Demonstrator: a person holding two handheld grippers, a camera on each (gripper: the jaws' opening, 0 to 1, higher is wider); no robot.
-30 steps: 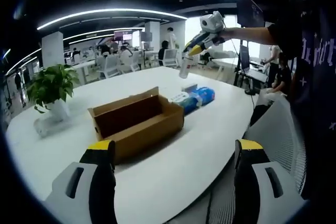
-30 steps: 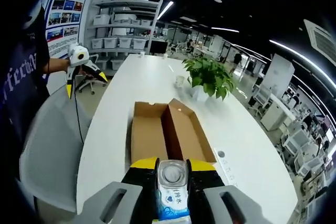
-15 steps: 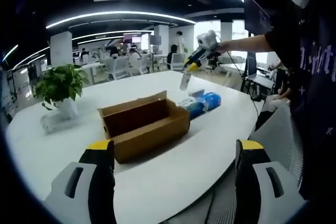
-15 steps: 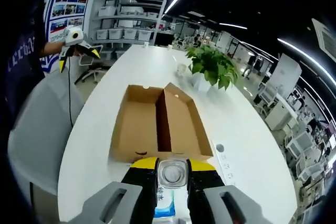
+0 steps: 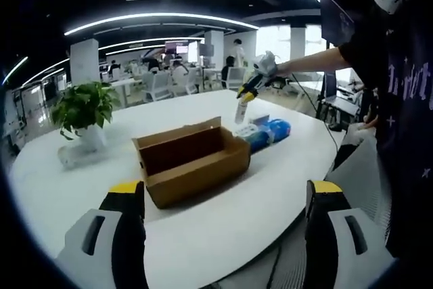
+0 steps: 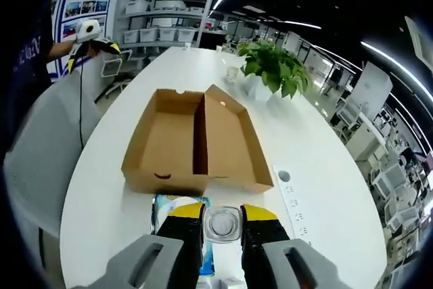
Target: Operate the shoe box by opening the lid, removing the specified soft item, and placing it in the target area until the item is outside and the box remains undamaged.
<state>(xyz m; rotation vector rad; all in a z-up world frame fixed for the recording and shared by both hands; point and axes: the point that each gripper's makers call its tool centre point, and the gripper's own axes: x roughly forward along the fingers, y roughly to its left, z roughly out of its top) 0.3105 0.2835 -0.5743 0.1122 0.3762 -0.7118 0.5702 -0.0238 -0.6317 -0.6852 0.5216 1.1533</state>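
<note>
An open brown cardboard shoe box (image 5: 193, 160) lies on the white table (image 5: 203, 235), its lid folded back flat beside it (image 6: 162, 137). My right gripper (image 6: 223, 216) is shut on a soft white-and-blue pack with a round clear cap (image 6: 223, 225). It holds the pack just past the near end of the box, above a blue pack (image 6: 169, 208) on the table. In the left gripper view the right gripper (image 5: 249, 88) hangs that white pack (image 5: 241, 109) over the blue packs (image 5: 267, 132). My left gripper (image 5: 223, 194) is open, held back off the table edge.
A potted plant (image 5: 81, 109) stands on the table beyond the box (image 6: 270, 72). A round socket (image 6: 284, 176) sits in the tabletop to the right. A grey mesh chair (image 6: 40, 167) stands by the table edge. The person's dark sleeve (image 5: 399, 99) is at the right.
My right gripper has come down with the pack toward the table by the blue packs at the box's end. The left gripper stays open; its view has drifted slightly.
</note>
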